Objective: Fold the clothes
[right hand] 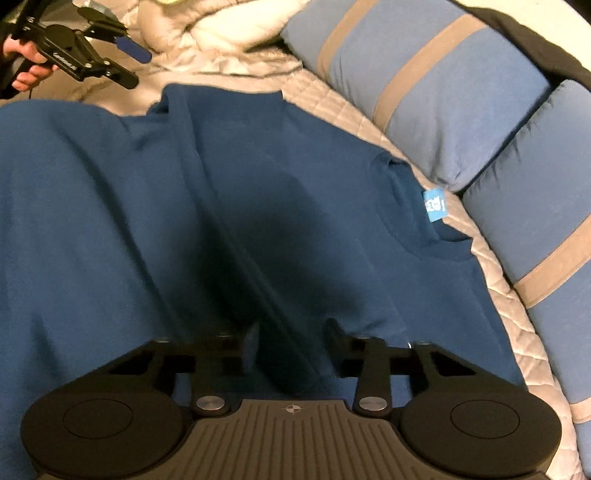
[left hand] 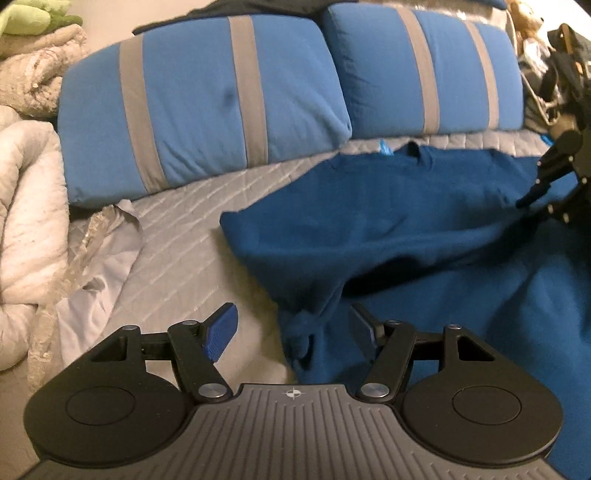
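Note:
A dark blue T-shirt lies spread on the grey quilted bed, its collar with a light blue tag toward the pillows. My left gripper is open, just above a bunched edge of the shirt, with nothing between its blue pads. It also shows in the right wrist view, held by a hand over the shirt's far edge. My right gripper is open and low over the shirt, with a raised fold running between its fingers. It also shows in the left wrist view.
Two blue pillows with grey stripes lie along the head of the bed. A white duvet and a pale garment are heaped at the left. Clutter and a soft toy sit at the far right.

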`<move>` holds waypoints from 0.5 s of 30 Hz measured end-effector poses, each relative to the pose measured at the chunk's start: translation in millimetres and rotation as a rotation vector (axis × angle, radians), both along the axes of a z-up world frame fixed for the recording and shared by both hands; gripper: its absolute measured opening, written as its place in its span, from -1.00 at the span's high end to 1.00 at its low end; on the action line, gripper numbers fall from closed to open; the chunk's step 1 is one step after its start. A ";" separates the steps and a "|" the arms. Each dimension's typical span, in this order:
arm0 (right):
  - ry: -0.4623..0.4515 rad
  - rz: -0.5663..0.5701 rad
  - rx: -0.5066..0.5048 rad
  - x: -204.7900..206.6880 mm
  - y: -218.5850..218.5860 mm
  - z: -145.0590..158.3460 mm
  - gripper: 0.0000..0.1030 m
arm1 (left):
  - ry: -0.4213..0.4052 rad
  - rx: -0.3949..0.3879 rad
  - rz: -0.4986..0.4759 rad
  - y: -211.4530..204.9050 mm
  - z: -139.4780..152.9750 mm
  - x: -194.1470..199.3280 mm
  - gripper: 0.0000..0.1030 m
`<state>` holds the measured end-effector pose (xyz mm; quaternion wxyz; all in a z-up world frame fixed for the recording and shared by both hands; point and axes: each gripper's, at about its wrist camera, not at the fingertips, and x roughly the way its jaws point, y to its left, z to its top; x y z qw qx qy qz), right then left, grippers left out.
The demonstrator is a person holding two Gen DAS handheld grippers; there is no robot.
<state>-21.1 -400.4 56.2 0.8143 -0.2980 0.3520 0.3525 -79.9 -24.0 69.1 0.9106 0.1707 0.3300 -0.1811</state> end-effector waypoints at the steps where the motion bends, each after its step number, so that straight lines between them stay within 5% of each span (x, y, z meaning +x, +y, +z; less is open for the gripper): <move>1: 0.009 -0.001 -0.005 -0.4 0.3 -1.2 0.81 | 0.005 0.002 -0.003 0.3 -3.1 0.6 -0.27; 9: 0.024 0.039 -0.015 -17.6 -1.5 7.1 0.78 | 0.001 0.088 -0.065 -17.4 -27.6 13.0 -0.26; 15: -0.002 0.059 -0.042 -17.0 1.5 10.5 0.69 | -0.048 0.193 0.020 -25.3 -40.9 33.6 -0.26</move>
